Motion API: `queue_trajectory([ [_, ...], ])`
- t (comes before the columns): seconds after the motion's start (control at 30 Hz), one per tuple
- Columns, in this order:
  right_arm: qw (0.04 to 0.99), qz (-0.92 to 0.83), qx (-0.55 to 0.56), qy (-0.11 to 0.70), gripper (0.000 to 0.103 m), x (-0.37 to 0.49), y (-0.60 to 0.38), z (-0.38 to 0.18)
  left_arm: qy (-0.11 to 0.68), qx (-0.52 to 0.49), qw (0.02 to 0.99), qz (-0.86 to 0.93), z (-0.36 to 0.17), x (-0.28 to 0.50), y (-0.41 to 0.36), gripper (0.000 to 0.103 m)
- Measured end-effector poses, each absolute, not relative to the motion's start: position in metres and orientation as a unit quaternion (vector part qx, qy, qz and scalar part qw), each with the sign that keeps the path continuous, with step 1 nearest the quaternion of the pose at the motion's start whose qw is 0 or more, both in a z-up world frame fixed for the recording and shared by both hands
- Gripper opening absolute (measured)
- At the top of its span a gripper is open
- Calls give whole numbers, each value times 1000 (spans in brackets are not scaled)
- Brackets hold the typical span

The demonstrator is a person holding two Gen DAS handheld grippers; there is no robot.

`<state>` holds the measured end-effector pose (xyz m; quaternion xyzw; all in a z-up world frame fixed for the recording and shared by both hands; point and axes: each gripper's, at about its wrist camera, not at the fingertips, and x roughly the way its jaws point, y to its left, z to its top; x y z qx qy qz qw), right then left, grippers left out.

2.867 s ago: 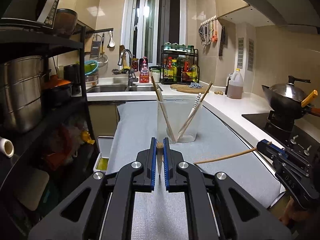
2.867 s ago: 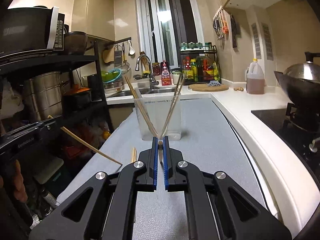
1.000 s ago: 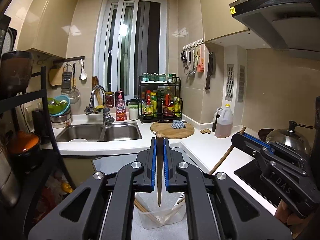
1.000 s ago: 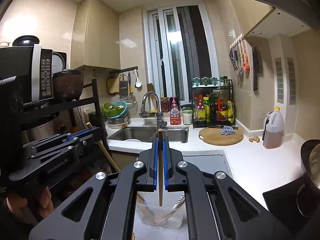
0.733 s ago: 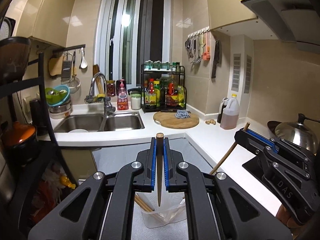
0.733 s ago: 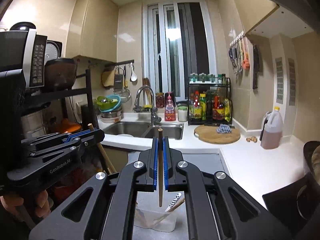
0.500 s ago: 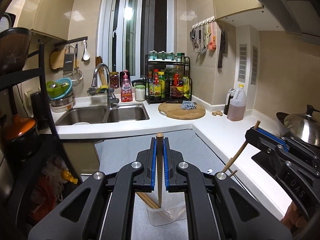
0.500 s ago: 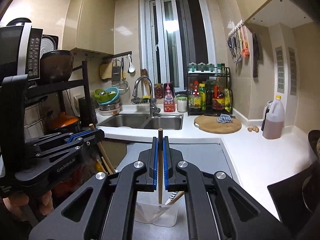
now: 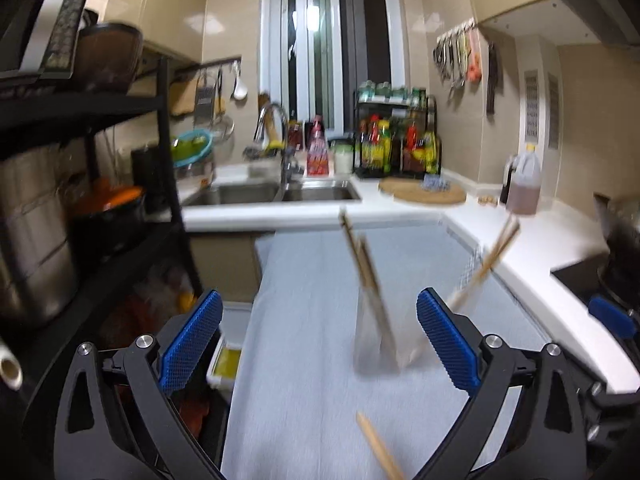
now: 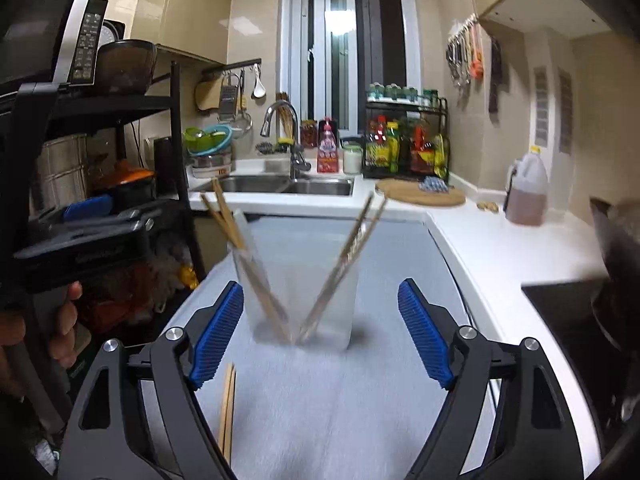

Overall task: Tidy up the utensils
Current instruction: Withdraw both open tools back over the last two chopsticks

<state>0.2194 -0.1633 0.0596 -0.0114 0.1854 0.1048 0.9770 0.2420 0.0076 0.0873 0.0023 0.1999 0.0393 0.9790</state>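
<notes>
A clear plastic cup [image 10: 298, 300] stands on the grey mat [image 10: 340, 420] and holds several wooden chopsticks [image 10: 248, 264] that lean left and right. It also shows, blurred, in the left wrist view [image 9: 380, 328]. My right gripper [image 10: 320, 332] is open and empty just in front of the cup. My left gripper [image 9: 320, 344] is open and empty, left of the cup. A pair of chopsticks [image 10: 227, 412] lies on the mat near the right gripper's left finger. One loose chopstick [image 9: 378, 446] lies near the left gripper.
A black shelf rack [image 9: 120, 200] with pots stands at the left. A sink [image 10: 280, 186], a bottle rack [image 10: 404, 148], a round board [image 10: 420, 196] and an oil jug [image 10: 526, 186] sit on the white counter. A wok and stove [image 10: 600, 280] are at the right.
Both grippers were shut on a chopstick each, held upright above the cup. Now both are open and empty, lower and nearer the mat, and more chopsticks stand in the cup.
</notes>
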Motion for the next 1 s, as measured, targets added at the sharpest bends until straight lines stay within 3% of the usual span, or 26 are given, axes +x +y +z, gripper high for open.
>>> queue_trajectory([
  [0.33, 966, 89, -7, 244, 80, 138, -177, 6, 269, -9, 961, 60, 17, 138, 19, 95],
  [0.87, 957, 99, -9, 274, 80, 61, -174, -44, 263, 1, 961, 89, 1, 57, 14, 95],
  [0.93, 953, 105, -15, 285, 78, 62, -170, -49, 261, 1, 961, 91, 2, 52, 14, 95],
  [1.0, 950, 111, -18, 290, 65, 63, -168, -53, 257, 3, 962, 94, 3, 49, 14, 95],
])
